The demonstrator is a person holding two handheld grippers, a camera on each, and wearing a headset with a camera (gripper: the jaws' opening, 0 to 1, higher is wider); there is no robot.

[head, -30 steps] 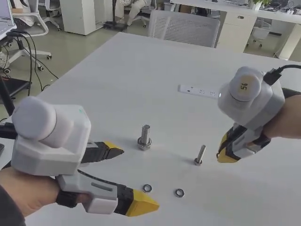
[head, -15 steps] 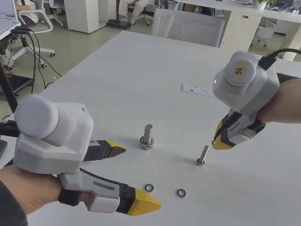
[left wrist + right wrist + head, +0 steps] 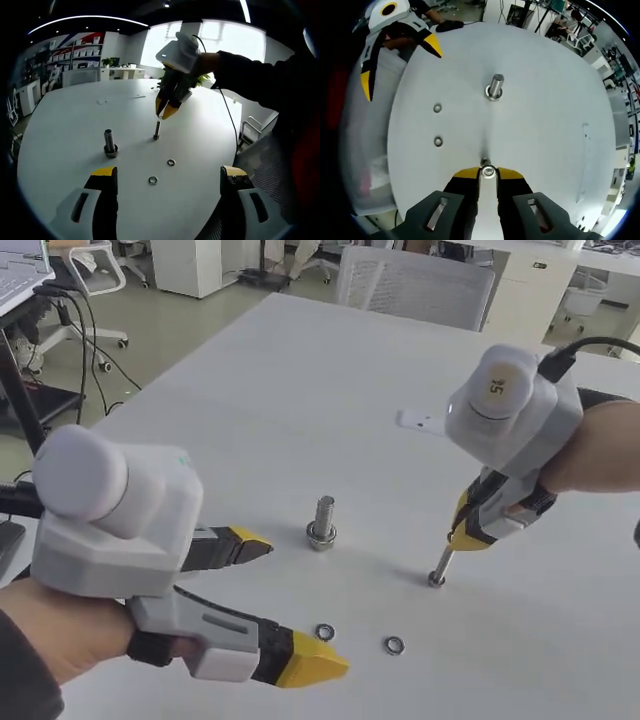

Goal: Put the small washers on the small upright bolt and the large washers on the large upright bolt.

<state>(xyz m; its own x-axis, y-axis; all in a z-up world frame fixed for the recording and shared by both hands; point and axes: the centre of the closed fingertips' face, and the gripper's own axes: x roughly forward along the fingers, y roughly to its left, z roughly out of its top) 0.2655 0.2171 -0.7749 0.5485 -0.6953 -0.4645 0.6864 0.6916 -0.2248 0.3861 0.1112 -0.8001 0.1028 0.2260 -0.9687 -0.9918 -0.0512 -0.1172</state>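
Pinching washer (image 3: 488,171) over small bolt (image 3: 439,567) — right gripper (image 3: 465,538) | left gripper (image 3: 295,607) agape

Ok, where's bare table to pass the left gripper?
Bare: the far tabletop beyond the large bolt, up to the white strip. Crowded: near side, two loose washers between the left gripper and the small bolt, where the right gripper holds a washer.
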